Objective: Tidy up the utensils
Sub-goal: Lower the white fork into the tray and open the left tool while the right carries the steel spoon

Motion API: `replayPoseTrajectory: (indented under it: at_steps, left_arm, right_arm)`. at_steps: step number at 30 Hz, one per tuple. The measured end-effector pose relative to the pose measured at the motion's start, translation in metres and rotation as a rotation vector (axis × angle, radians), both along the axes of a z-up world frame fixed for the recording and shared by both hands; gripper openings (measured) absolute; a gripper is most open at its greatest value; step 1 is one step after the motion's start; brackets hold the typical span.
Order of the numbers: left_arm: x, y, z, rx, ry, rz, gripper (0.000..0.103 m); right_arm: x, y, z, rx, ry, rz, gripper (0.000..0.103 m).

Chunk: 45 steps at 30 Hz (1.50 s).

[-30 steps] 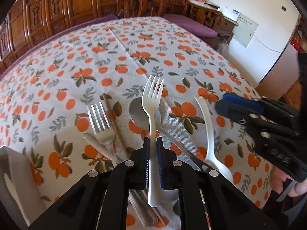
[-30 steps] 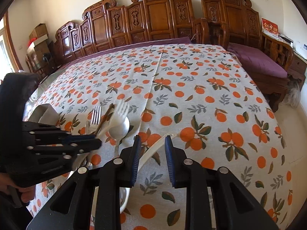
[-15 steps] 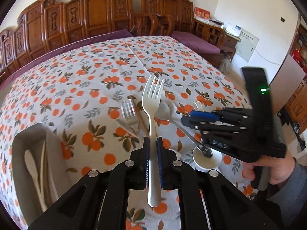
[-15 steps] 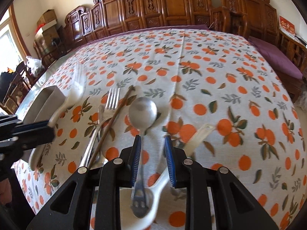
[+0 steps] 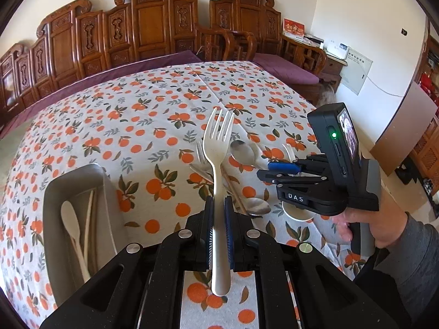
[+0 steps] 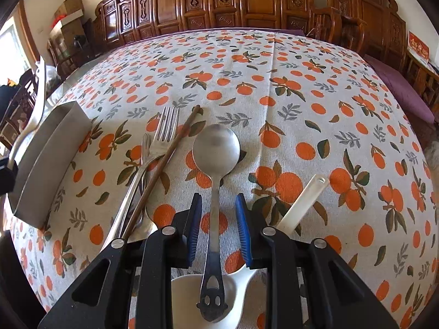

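Observation:
My left gripper (image 5: 217, 213) is shut on a white plastic fork (image 5: 218, 148) and holds it above the table, tines forward. A grey utensil tray (image 5: 55, 192) lies to its lower left, with a white spoon (image 5: 72, 227) and pale sticks in it. My right gripper (image 6: 218, 213) is open, its jaws on either side of the handle of a metal spoon (image 6: 216, 148) that lies on the tablecloth. The spoon's handle end rests over the bowl of a white ceramic spoon (image 6: 301, 203). A metal fork (image 6: 162, 142) and a brown chopstick (image 6: 170, 153) lie to the left.
The table has an orange-print cloth (image 6: 274, 82). The grey tray (image 6: 49, 159) stands at the left in the right wrist view. Carved wooden chairs (image 5: 153, 27) line the far side. The right gripper and its hand (image 5: 329, 186) are to the right of the utensil pile.
My left gripper has lifted the white fork up and back, toward the tray. My right gripper has moved in low over the metal spoon's handle.

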<state>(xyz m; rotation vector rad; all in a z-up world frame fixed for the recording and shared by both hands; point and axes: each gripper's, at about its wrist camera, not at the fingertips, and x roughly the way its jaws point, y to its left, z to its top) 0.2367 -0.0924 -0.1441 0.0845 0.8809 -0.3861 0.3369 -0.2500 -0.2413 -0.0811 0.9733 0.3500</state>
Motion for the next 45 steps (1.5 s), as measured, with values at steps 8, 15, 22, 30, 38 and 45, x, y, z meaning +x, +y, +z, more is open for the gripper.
replayPoseTrajectory:
  at_steps: [8, 15, 22, 30, 38, 45]
  left_arm:
    - [-0.012, 0.018, 0.01, 0.009, -0.006, 0.043, 0.007]
    - [-0.033, 0.037, 0.026, 0.014, -0.032, 0.075, 0.007]
    - [-0.049, 0.057, 0.037, 0.016, -0.05, 0.108, 0.007]
    - [-0.053, 0.075, 0.043, 0.022, -0.059, 0.137, 0.007]
    - [-0.04, 0.1, 0.031, 0.033, -0.038, 0.185, 0.007]
    - [-0.013, 0.127, 0.007, 0.044, 0.023, 0.241, 0.007]
  right_arm:
    - [0.001, 0.001, -0.001, -0.015, -0.009, -0.007, 0.023]
    - [0.005, -0.005, -0.001, -0.014, 0.018, -0.048, 0.008]
    - [0.004, -0.002, 0.001, -0.019, 0.058, -0.056, 0.007]
    - [-0.012, 0.01, 0.029, -0.018, 0.011, -0.025, 0.007]
    - [-0.031, 0.029, 0.065, 0.0, -0.051, 0.038, 0.007]
    - [-0.05, 0.051, 0.088, 0.03, -0.093, 0.098, 0.007]
